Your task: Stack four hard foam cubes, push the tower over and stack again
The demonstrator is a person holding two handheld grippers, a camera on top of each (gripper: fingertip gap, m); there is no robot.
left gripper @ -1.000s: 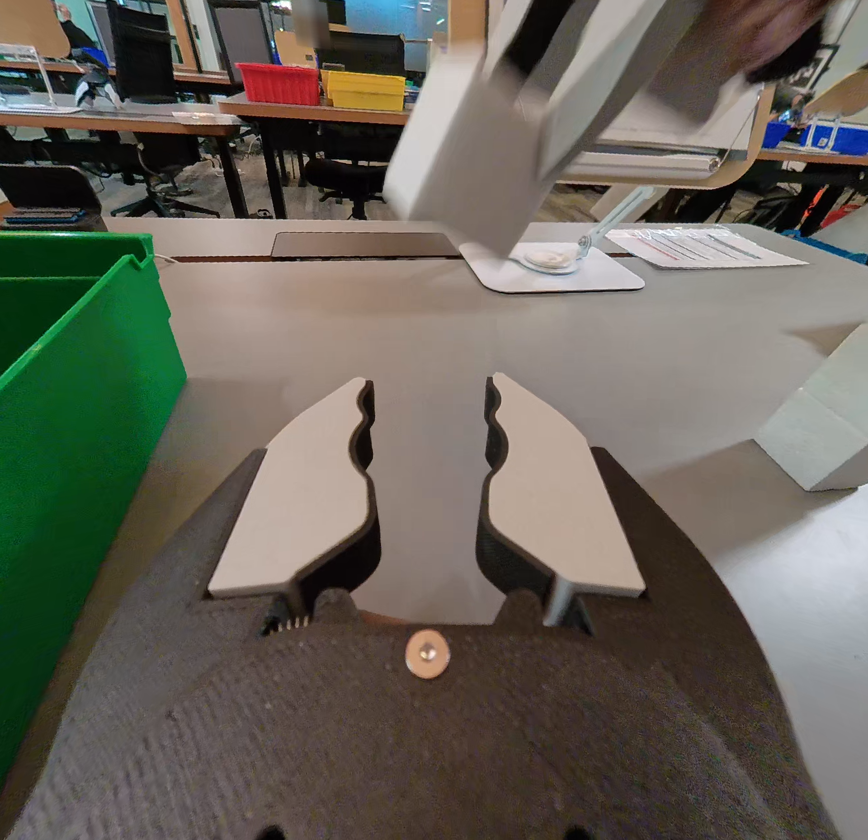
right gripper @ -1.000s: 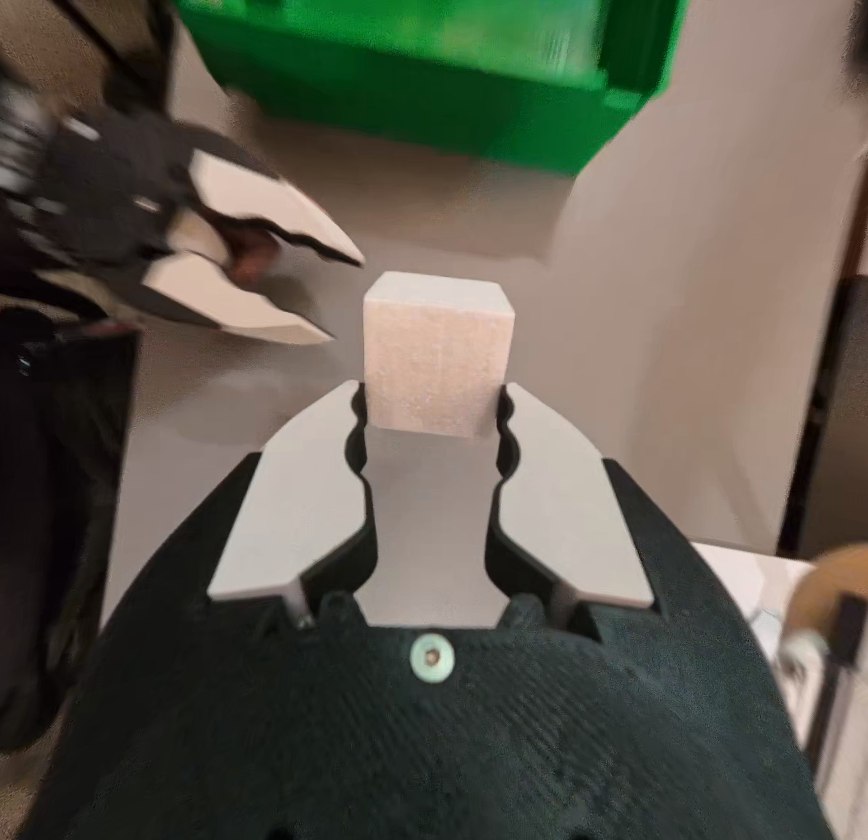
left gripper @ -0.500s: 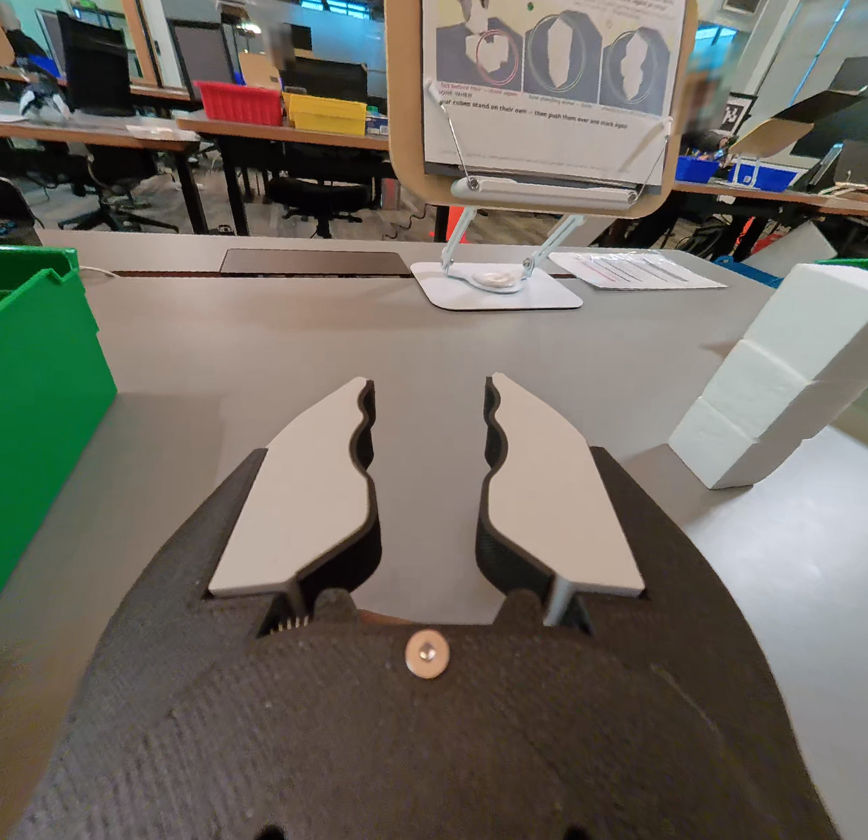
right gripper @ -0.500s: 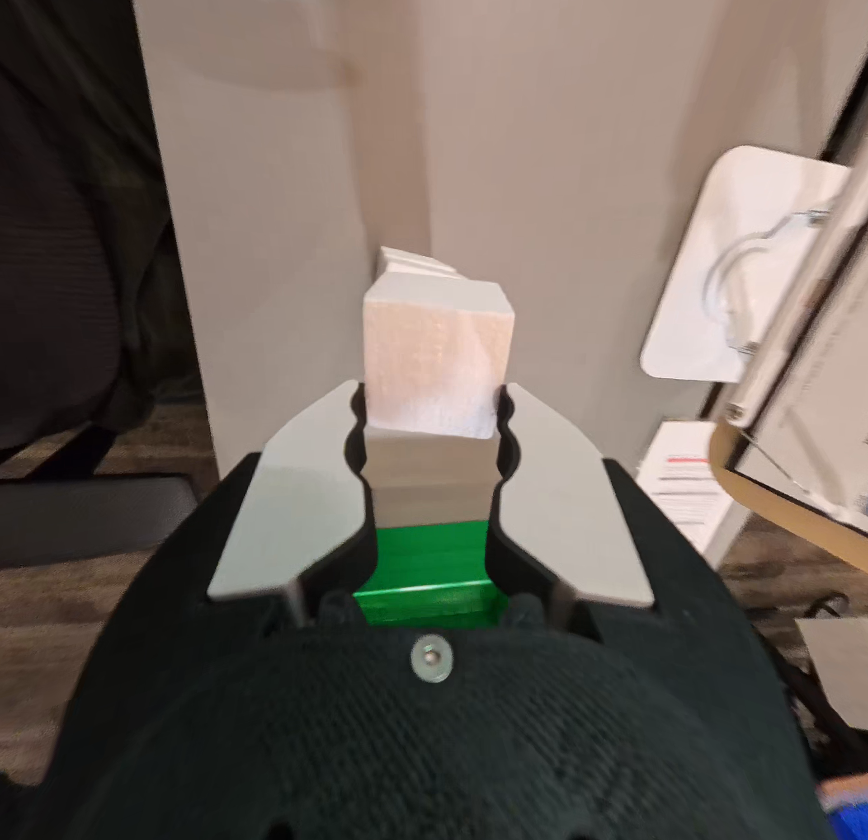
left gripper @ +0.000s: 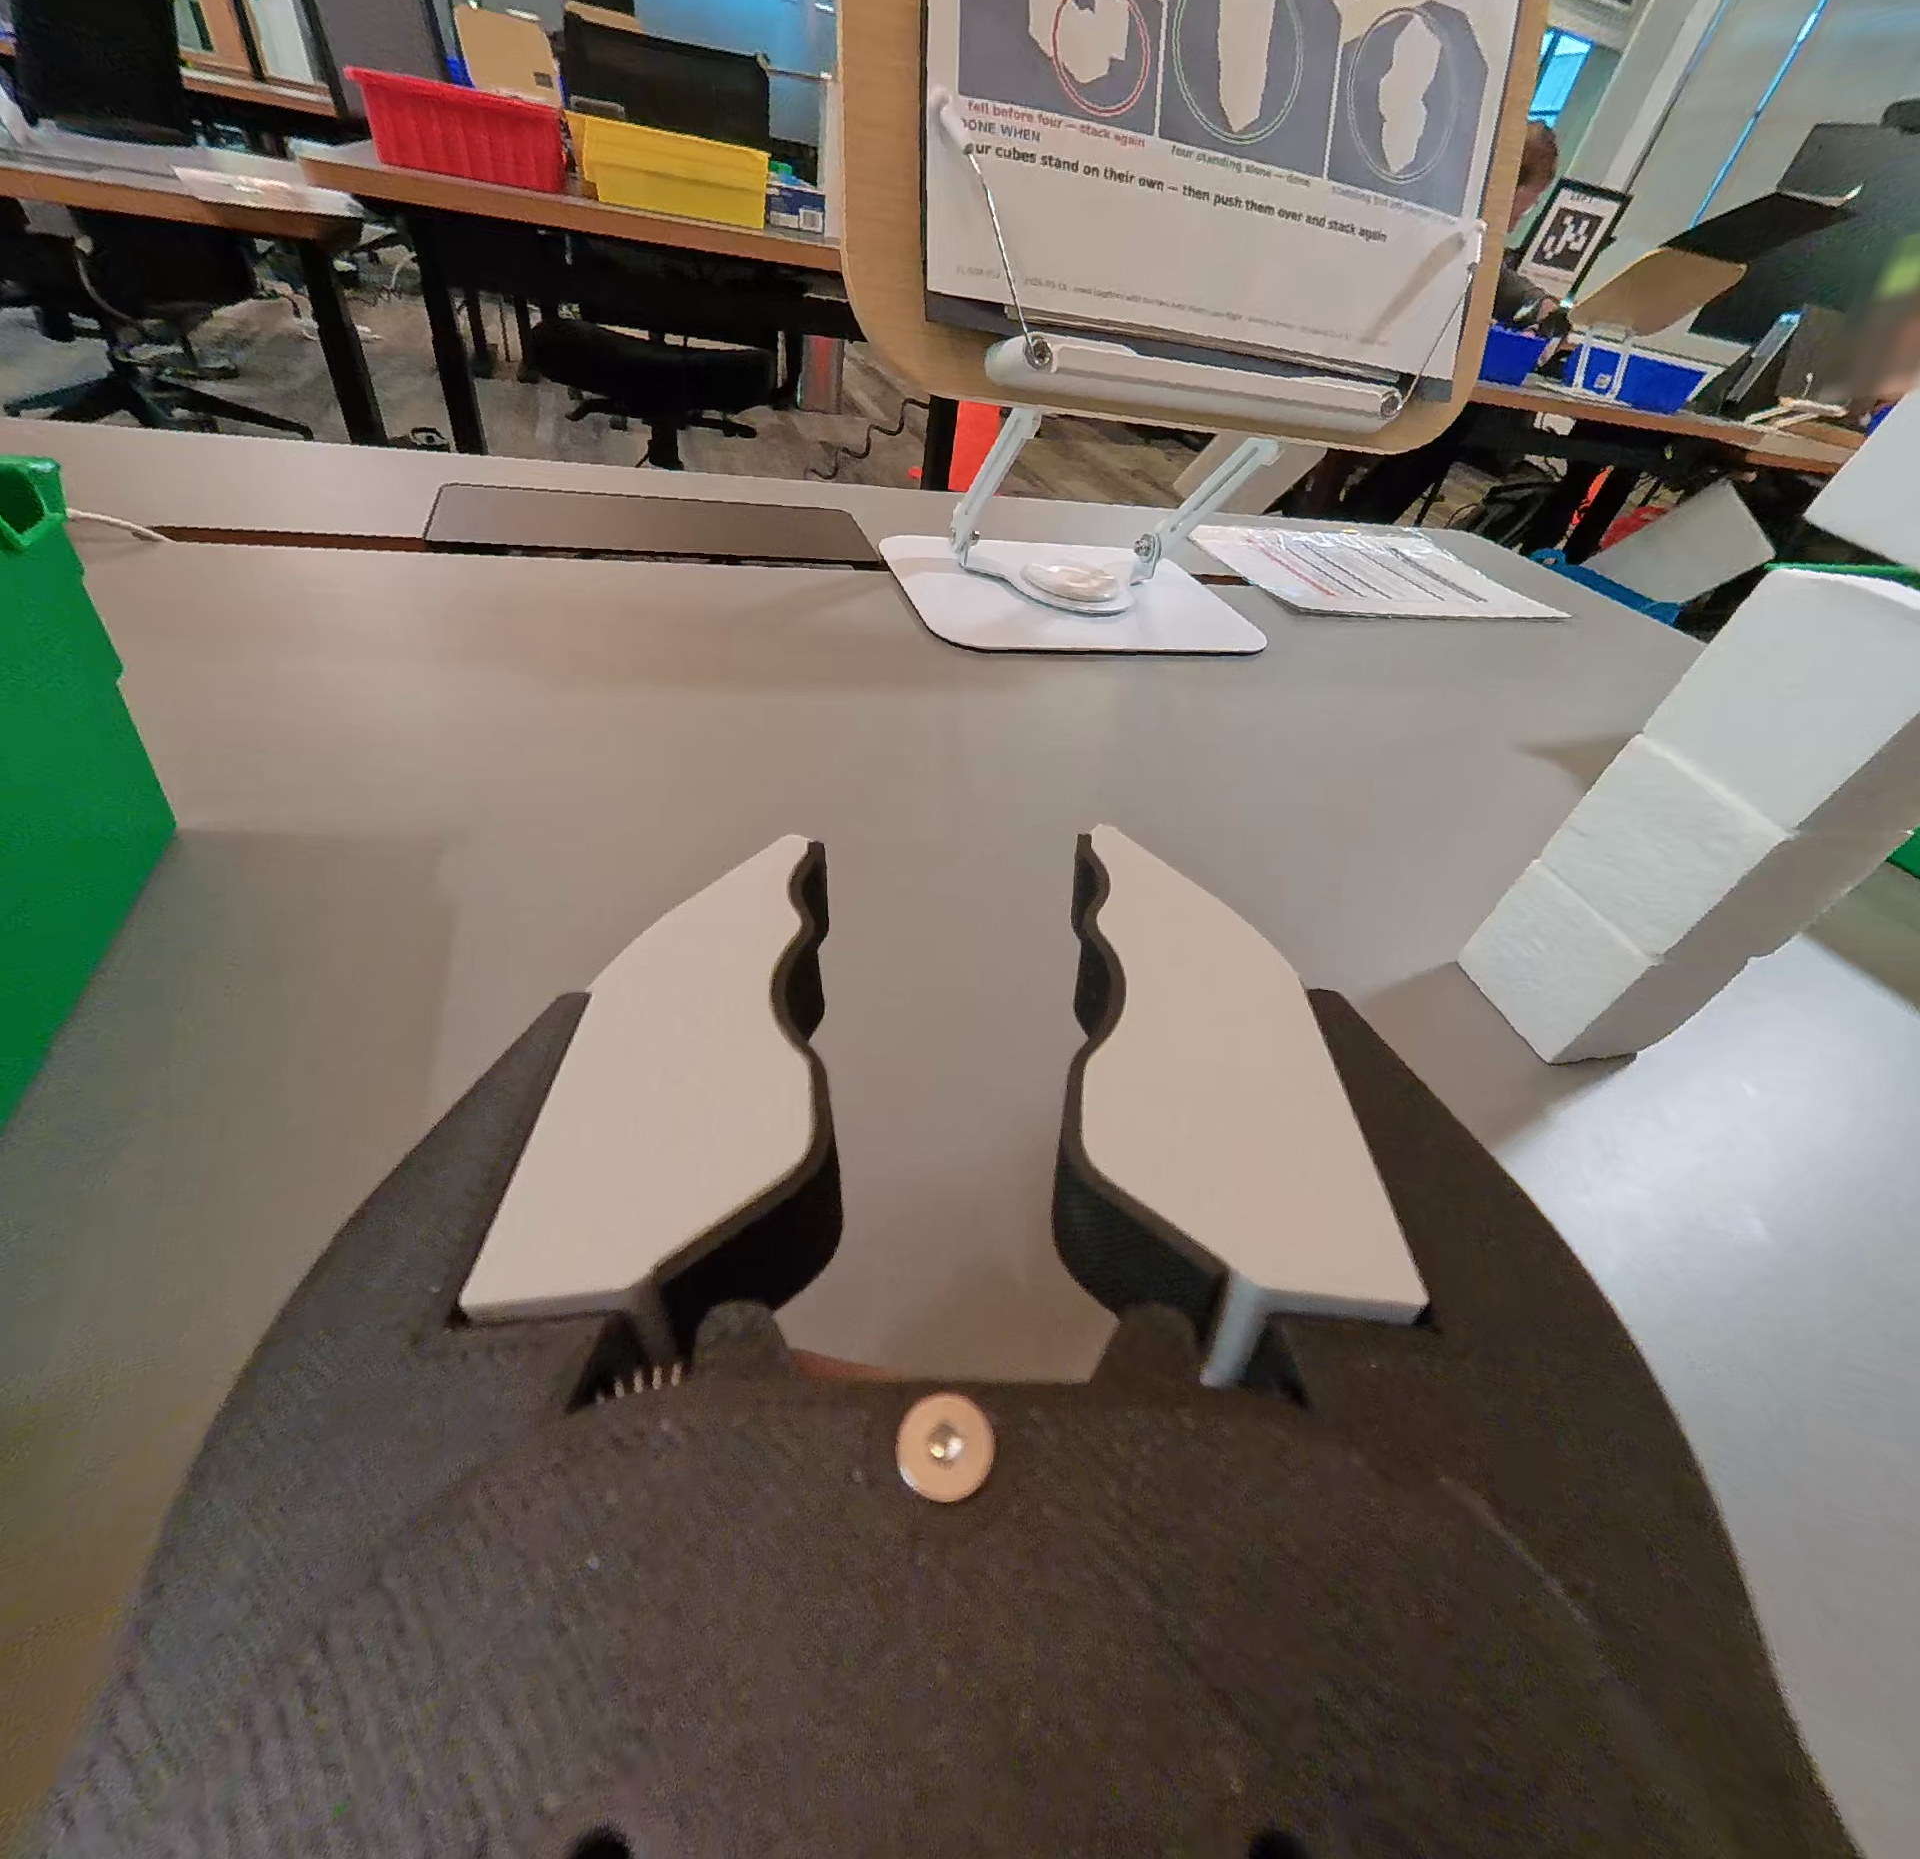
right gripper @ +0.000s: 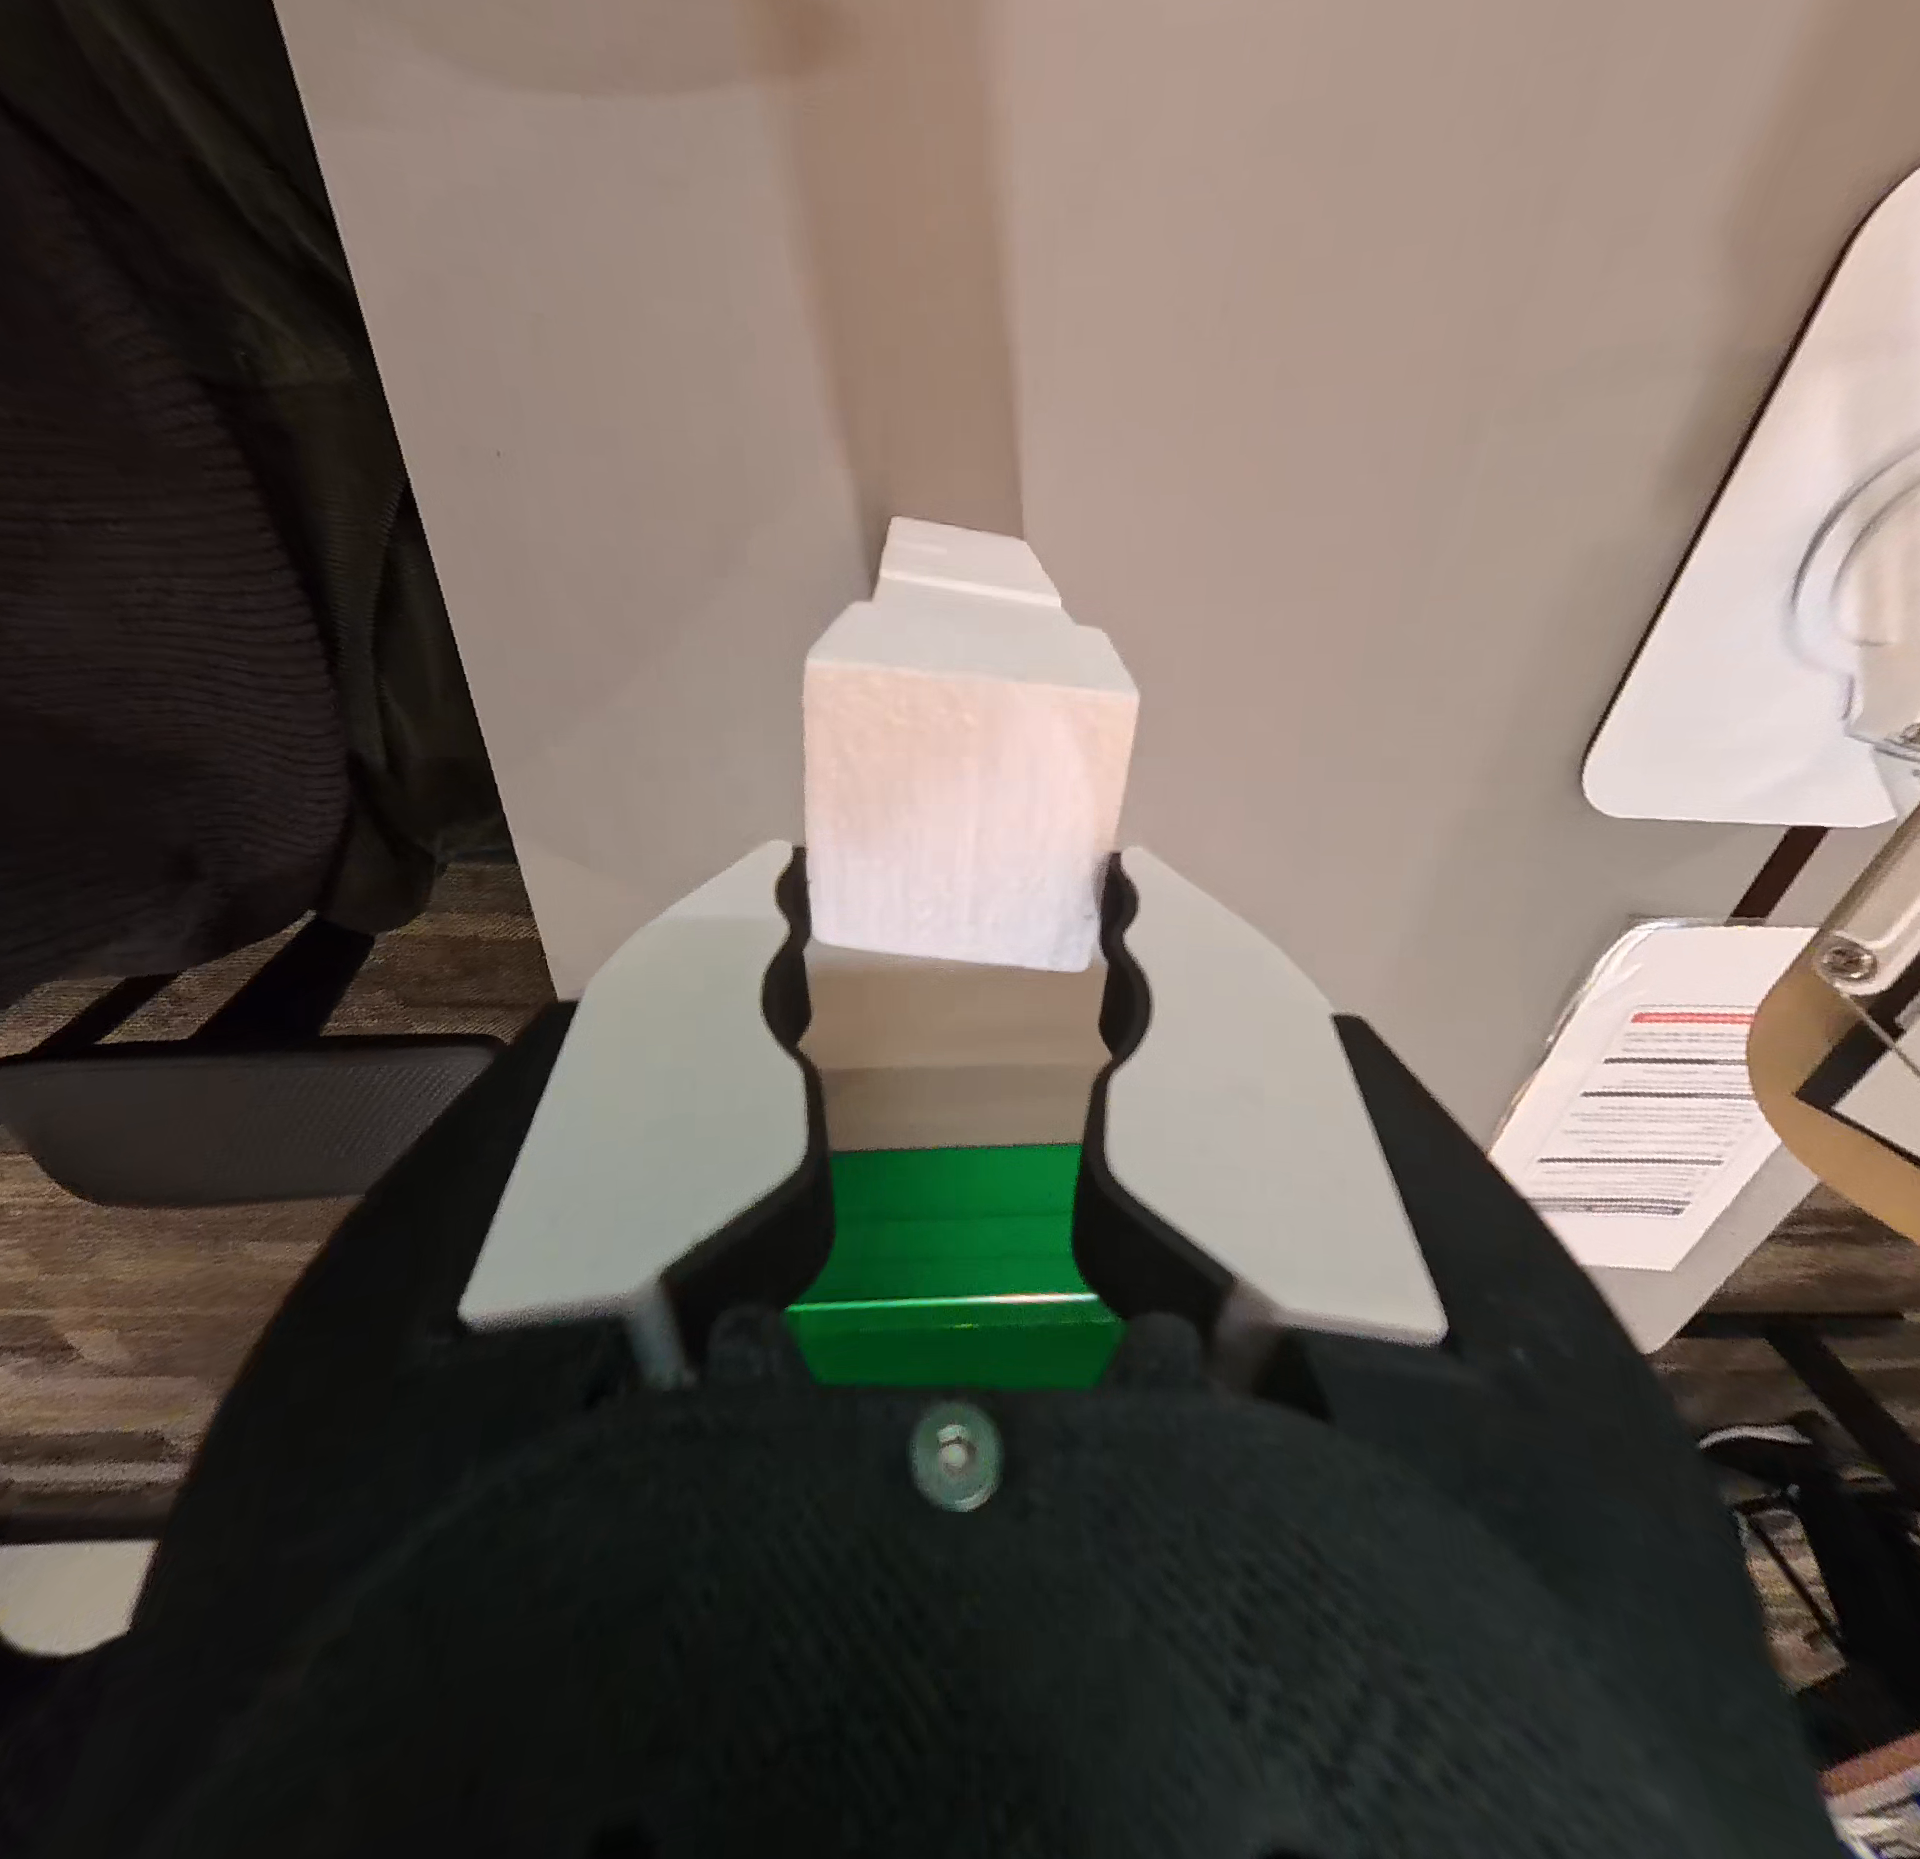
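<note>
A tower of three white foam cubes (left gripper: 1662, 843) stands on the grey table (left gripper: 623, 749) at the right of the left wrist view. A fourth white cube shows at the frame's right edge (left gripper: 1875, 490), just above the tower. My left gripper (left gripper: 945, 864) is open and empty, low over the table to the left of the tower. My right gripper (right gripper: 956, 874) is shut on that fourth foam cube (right gripper: 966, 801) and looks down from above. The tower's stepped top (right gripper: 966, 573) shows just beyond the held cube. I cannot tell whether the held cube touches the tower.
A green bin (left gripper: 62, 770) stands at the left edge; a green bin (right gripper: 951, 1259) also shows between the right fingers. A document stand (left gripper: 1174, 147) on a white base (left gripper: 1070, 604) and a printed sheet (left gripper: 1371, 573) sit at the back. The table's near edge, a dark chair and floor lie left (right gripper: 208, 666). Left tips to right tips: about 25 cm.
My right gripper has swung with its cube from near the left gripper and green bin to above the tower. The left view has shifted, bringing the tower into sight.
</note>
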